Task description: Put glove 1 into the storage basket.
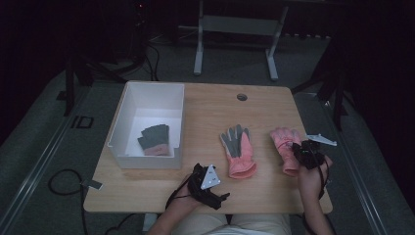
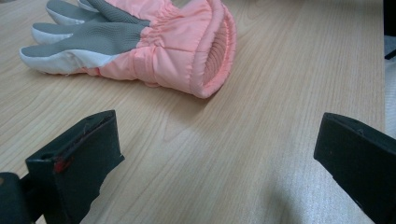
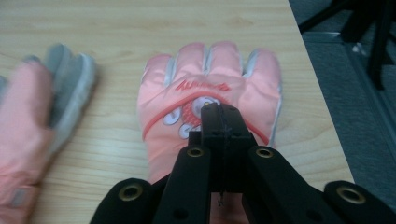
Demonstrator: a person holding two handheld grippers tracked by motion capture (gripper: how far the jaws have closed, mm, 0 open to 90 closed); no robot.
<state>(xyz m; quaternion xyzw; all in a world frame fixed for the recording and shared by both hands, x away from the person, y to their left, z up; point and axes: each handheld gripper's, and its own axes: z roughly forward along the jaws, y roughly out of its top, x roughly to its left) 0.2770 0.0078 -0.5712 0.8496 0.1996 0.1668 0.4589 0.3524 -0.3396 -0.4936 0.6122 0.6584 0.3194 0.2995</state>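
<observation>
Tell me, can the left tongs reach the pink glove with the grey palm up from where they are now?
Probably yes. The left tongs stand open just short of the glove, facing its cuff, and only bare table lies between them. The right tongs are over the other glove, out of the way.

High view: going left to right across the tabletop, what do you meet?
White rectangular plastic bin holding a grey-and-pink glove → left gripper with its grey three-cornered plate → pink glove lying grey palm up → pink glove lying back up → right gripper, over that glove's cuff end.
</observation>
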